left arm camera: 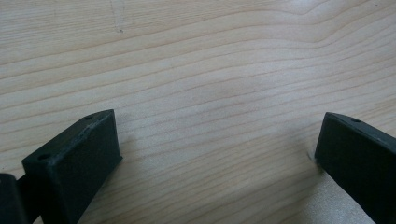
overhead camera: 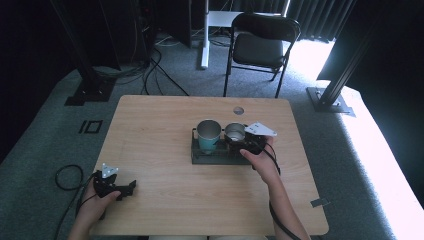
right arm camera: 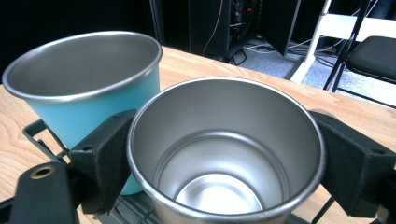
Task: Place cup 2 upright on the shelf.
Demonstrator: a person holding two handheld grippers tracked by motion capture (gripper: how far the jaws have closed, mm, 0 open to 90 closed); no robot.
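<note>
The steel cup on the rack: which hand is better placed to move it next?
Right. The right gripper has its jaws on both sides of the steel cup, while the left gripper rests open on bare table.

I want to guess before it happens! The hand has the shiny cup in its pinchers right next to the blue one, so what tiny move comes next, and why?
Probably a short, straight lift. The right gripper has its jaws on either side of the silver cup, which sits upright over the black rack close beside the teal cup. Lifting straight should avoid bumping the teal cup. The left gripper rests open over bare table.
</note>
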